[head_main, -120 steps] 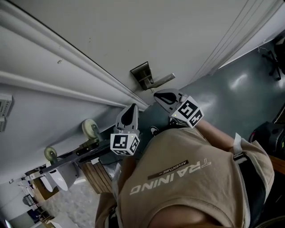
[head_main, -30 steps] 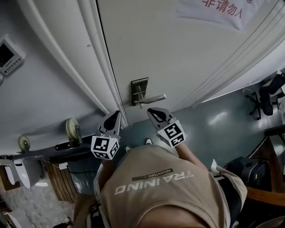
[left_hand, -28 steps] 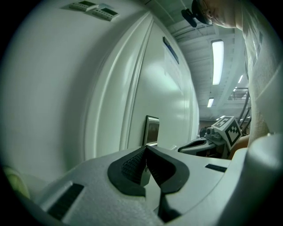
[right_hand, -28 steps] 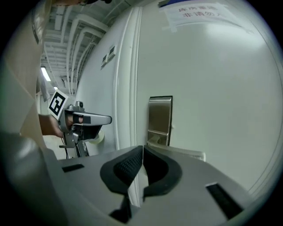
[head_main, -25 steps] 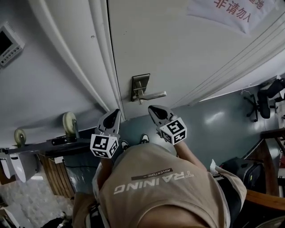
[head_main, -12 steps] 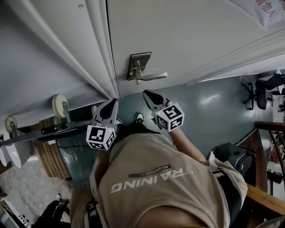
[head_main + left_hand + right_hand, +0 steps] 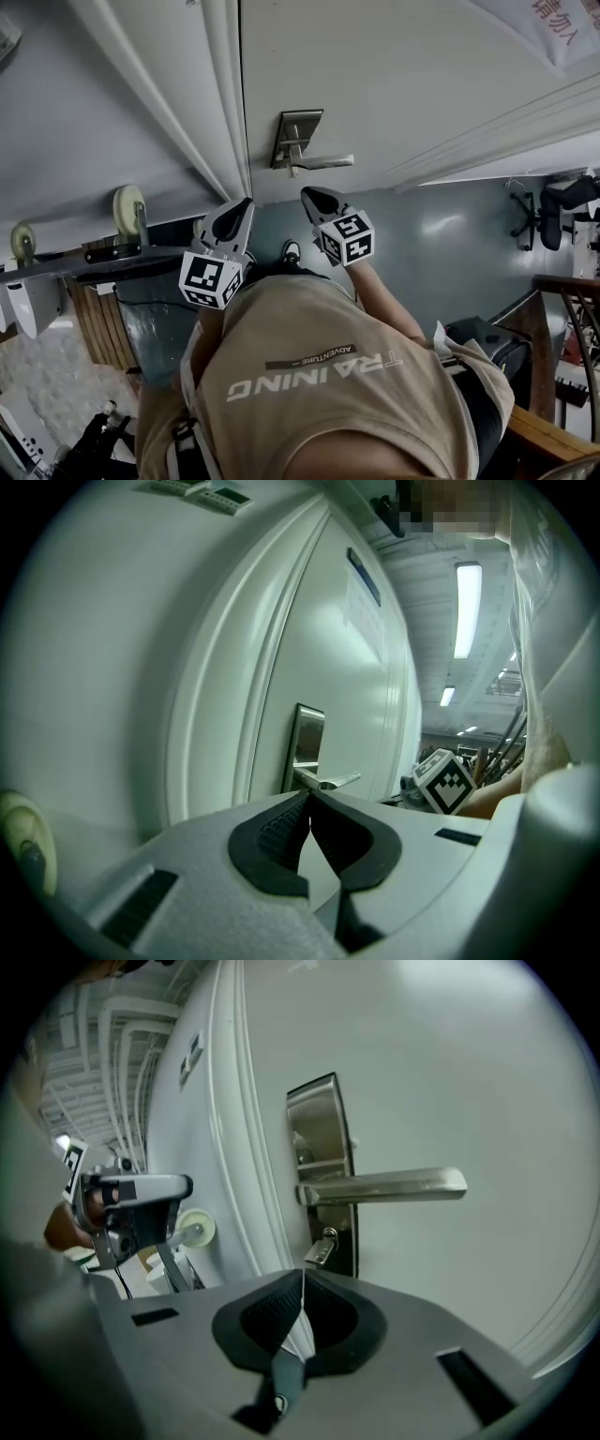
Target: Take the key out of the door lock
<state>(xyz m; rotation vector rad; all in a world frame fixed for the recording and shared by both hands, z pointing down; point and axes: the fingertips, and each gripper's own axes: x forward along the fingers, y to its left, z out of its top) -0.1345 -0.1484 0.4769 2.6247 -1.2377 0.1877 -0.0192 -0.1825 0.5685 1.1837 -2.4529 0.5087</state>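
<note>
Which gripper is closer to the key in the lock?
The right gripper: its shut jaws point at the key below the lever handle. The left gripper sits farther left, by the door frame.

The door [image 7: 375, 84] is smooth, painted, faintly sheened. Its lock plate [image 7: 323, 1138] and lever handle [image 7: 384, 1185] are brushed metal; the key [image 7: 322, 1249], toward the plate's six o'clock, is shinier metal. The left gripper [image 7: 309, 803] and right gripper [image 7: 302, 1283] have matt grey plastic shells and black ribbed pads [image 7: 270, 1314]. The floor [image 7: 441, 225] is glossy.
</note>
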